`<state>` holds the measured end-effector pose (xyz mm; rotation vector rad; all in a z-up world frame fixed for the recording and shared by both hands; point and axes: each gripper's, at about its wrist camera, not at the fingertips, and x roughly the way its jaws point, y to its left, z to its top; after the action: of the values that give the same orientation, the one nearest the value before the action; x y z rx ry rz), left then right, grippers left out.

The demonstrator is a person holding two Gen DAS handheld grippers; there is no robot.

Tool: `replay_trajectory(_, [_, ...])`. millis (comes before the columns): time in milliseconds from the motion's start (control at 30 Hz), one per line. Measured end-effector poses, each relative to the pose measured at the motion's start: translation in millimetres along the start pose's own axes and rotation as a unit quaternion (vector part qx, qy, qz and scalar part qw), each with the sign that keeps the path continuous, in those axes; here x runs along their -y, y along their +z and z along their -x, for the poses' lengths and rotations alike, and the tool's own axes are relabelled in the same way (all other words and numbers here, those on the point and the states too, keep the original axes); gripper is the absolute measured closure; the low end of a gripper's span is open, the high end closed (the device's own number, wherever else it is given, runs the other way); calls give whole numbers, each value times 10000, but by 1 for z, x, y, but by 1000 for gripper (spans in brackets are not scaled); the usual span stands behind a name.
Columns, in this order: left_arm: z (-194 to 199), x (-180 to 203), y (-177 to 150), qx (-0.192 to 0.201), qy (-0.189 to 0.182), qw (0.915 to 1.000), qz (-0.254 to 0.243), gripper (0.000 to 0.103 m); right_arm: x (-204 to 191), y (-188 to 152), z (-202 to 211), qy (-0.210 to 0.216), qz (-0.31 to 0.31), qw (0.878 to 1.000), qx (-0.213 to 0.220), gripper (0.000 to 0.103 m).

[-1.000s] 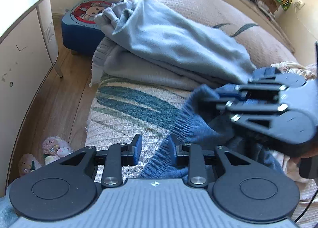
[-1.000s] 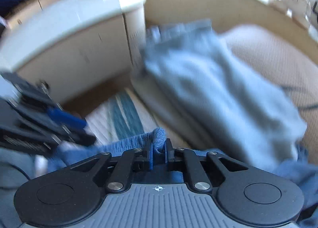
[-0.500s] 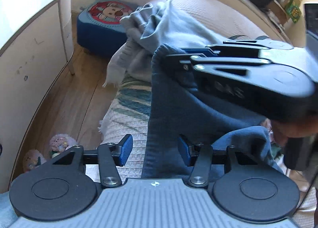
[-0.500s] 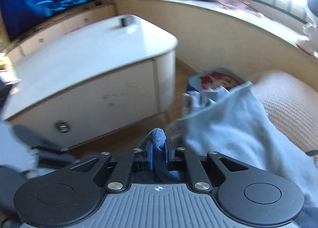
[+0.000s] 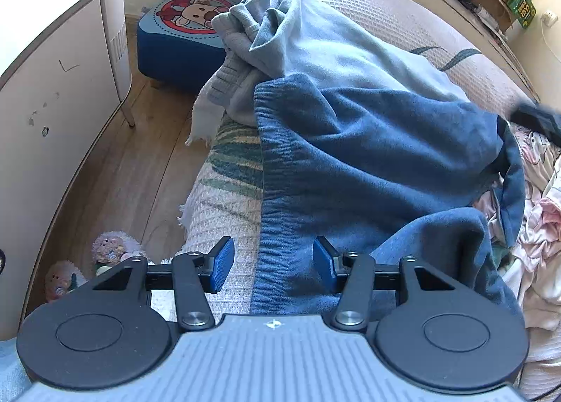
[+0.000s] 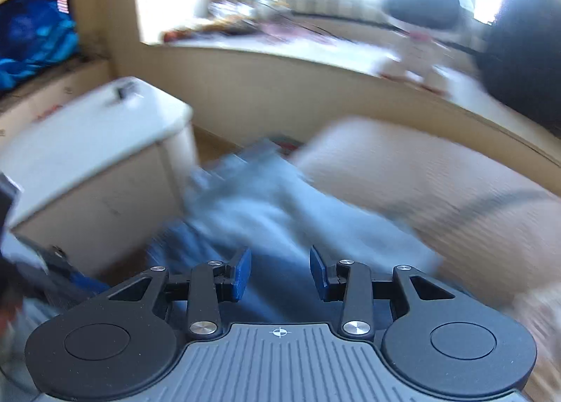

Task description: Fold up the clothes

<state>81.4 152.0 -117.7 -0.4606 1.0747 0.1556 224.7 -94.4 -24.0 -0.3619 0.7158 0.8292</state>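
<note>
A dark blue garment with a ribbed elastic edge lies spread over the patterned sofa cover. Its far end overlaps a heap of light blue and grey clothes. My left gripper hovers open over the garment's near edge; the ribbed hem runs between the pads, which do not press on it. In the blurred right wrist view my right gripper has its jaws opening, with nothing between them and the dark blue garment below. The right gripper shows as a dark blur at the left wrist view's right edge.
A white cabinet stands left of the sofa across a strip of wooden floor. A blue stool with a cartoon cow sits beyond it. Plush toys lie on the floor. Pink clothes are bunched at the right.
The right gripper let go of the dark blue fold it pinched and drew away to the right. The garment now lies spread out flat. The left jaws stand wider than a second ago.
</note>
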Motion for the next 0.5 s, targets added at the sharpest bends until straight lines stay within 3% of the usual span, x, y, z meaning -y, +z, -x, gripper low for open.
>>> replay_trajectory(100, [-1,5,-2,-13,16,10000,-84,55,30,-32,27,-491,-392,9978,-224,66])
replay_trajectory(233, [-5,15,-4,-20,177,9994,-281,55,53,-71,50,-781,-1090,9904,-336,66])
replay_trajectory(333, [-6,19,-6,-54,195,9992,-346,55,52,-92,48,-664,-1467,9862,-389,66])
replay_trajectory(500, [-7,18,-10,-80,299,9988,-387,52,52,-111,16,-878,-1819,9770,-687,66])
